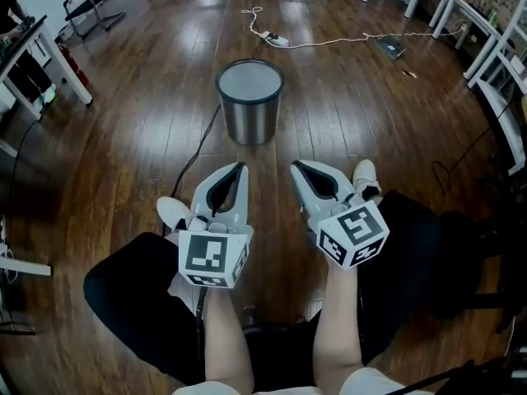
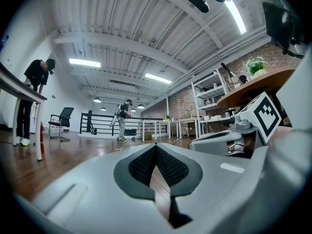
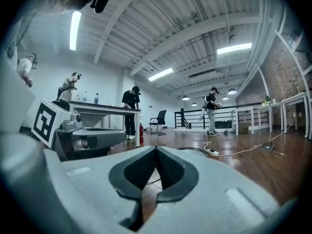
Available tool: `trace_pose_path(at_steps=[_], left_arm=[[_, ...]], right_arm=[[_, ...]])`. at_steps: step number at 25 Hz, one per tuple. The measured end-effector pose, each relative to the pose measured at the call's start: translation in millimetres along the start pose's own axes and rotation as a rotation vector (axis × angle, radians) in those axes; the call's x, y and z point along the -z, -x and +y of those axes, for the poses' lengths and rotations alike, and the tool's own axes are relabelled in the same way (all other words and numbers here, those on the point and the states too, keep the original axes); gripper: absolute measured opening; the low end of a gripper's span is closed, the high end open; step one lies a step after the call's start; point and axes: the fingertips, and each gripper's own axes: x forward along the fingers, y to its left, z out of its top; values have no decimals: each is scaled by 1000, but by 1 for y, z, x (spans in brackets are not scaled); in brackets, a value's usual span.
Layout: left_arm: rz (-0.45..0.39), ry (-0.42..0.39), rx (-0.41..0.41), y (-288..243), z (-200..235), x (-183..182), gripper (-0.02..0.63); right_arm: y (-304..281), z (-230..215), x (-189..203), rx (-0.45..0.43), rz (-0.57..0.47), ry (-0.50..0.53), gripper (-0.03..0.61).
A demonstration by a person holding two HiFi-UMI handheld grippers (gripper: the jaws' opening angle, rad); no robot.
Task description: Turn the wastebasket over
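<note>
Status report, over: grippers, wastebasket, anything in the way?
Left gripper and right gripper shut, empty. Round grey metal wastebasket stands on wooden floor ahead, apart from both. Thin black cable lies beside it.

You can't tell whether the pale top of the round grey metal wastebasket (image 1: 249, 120) is mouth or base; your bare forearms (image 1: 226, 336) run off the bottom edge.

Both of my claws match. My left gripper (image 1: 240, 168) and right gripper (image 1: 296, 167) have smooth, pale grey shells that taper to a point. The pads (image 2: 141, 165) are dark grey with a fine dimpled texture. Each gripper carries a white cube (image 1: 214, 257) at the rear, printed with black square markers. I wear black trousers (image 1: 132, 290) and white shoes (image 1: 171, 211).
</note>
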Motion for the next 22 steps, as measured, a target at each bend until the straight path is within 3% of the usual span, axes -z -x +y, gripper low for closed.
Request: trace_pose_path(at_steps=[7, 14, 22], left_arm=[[12, 25, -28, 94, -72, 16, 15], [59, 5, 31, 179, -173, 20, 15], [18, -24, 3, 251, -209, 5, 17]], right_arm=[[106, 80, 15, -20, 7, 82, -8], [224, 115, 30, 43, -22, 8, -8], [289, 166, 33, 88, -25, 35, -8]])
